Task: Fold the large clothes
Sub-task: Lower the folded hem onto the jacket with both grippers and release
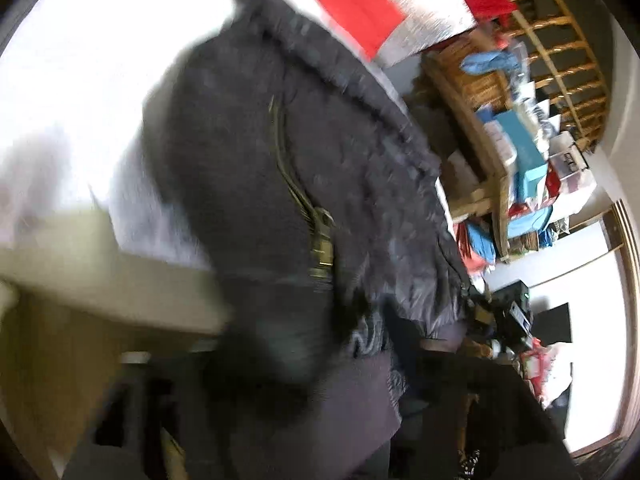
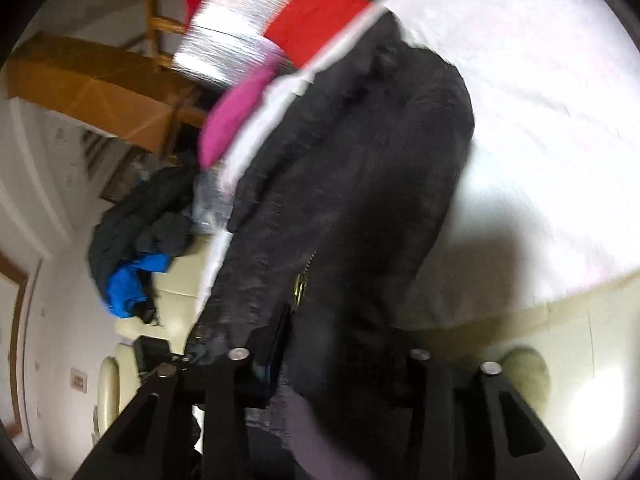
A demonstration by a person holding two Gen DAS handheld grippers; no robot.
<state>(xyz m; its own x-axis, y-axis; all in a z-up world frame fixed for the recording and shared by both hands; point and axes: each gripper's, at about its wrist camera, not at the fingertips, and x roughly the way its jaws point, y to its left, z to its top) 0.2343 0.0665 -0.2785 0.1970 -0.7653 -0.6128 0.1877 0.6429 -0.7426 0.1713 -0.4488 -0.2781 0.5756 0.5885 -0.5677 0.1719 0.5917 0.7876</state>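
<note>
A large black padded jacket with a brass zipper hangs lifted over a white bed sheet. It fills the middle of both views, and the right wrist view shows it with its zipper pull. My left gripper is buried in the jacket's lower hem; its fingers are hidden by fabric and blur. My right gripper is shut on the jacket's lower edge, black fabric bunched between its fingers. Both views are blurred by motion.
A red and white striped blanket lies at the bed's far end, with a pink cloth beside it. A wooden shelf holds boxes. A pile of dark and blue clothes lies on a cream surface.
</note>
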